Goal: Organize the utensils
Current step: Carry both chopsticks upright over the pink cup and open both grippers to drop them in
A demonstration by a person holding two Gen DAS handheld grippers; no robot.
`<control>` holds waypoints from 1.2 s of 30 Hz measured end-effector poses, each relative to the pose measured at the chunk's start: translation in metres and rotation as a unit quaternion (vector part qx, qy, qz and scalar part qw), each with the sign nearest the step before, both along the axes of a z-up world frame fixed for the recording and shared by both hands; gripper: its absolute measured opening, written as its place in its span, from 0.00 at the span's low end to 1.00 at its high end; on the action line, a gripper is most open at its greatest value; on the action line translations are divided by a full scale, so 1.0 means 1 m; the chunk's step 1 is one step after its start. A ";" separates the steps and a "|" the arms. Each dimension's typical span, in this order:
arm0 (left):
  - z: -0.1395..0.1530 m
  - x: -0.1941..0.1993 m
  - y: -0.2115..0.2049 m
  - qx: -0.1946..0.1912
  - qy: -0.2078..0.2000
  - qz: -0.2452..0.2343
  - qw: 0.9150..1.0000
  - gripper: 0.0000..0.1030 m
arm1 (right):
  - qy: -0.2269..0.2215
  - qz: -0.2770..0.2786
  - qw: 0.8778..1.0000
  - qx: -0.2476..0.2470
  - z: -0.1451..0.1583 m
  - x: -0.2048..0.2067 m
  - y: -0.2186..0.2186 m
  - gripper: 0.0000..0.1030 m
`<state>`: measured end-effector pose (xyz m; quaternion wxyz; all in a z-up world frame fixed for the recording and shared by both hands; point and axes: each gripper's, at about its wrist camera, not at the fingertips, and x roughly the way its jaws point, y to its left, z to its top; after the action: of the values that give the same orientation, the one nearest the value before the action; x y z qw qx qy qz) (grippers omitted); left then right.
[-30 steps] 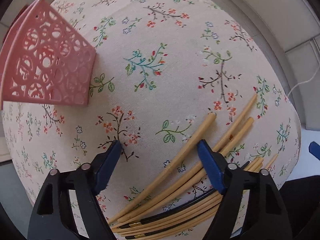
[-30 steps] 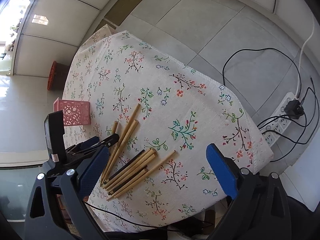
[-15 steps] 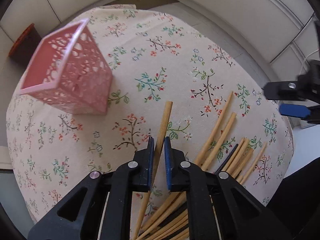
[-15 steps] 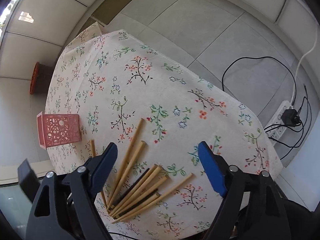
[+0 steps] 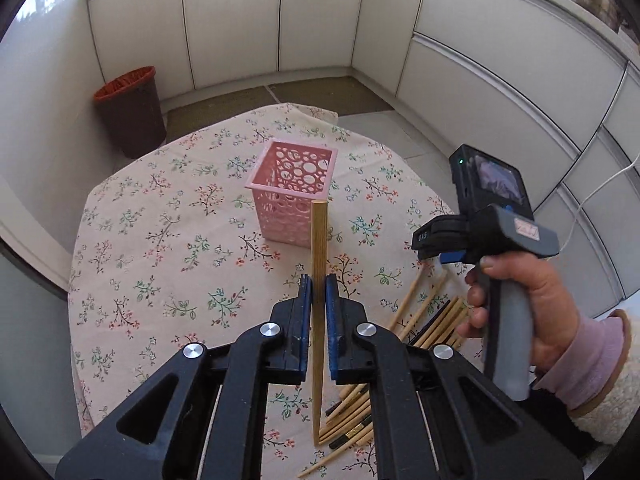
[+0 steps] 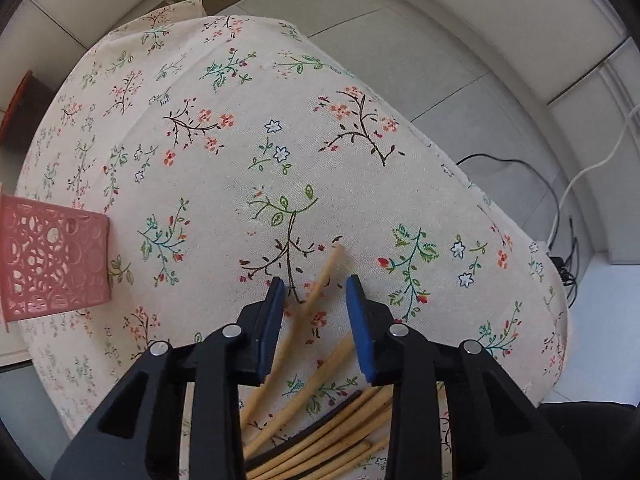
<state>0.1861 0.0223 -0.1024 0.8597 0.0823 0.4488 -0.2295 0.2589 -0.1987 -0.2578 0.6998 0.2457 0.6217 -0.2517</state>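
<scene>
Floral tablecloth [image 6: 280, 80]; chopstick pile [image 6: 320, 448] half-hidden.

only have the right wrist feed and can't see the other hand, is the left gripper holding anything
Observer: Yes. The left gripper is shut on one wooden chopstick, gripped around its middle.
Operator: where's that stick relative to the basket
Observer: Its far end shows against the near corner of the pink basket; it is not inside yet.
Operator: anything in the basket already
Observer: The left wrist view looks down into its open top, and no chopsticks stick out of it.
</scene>
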 end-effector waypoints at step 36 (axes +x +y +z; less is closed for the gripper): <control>0.130 0.021 0.003 -0.121 -0.127 0.117 0.977 0.06 | -0.368 0.113 0.922 0.050 0.313 -0.040 -0.015 0.06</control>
<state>0.2076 0.0254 0.0277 0.9341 -0.0474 0.3116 -0.1677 0.2190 -0.2140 0.0550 0.8896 0.2842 0.3561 -0.0314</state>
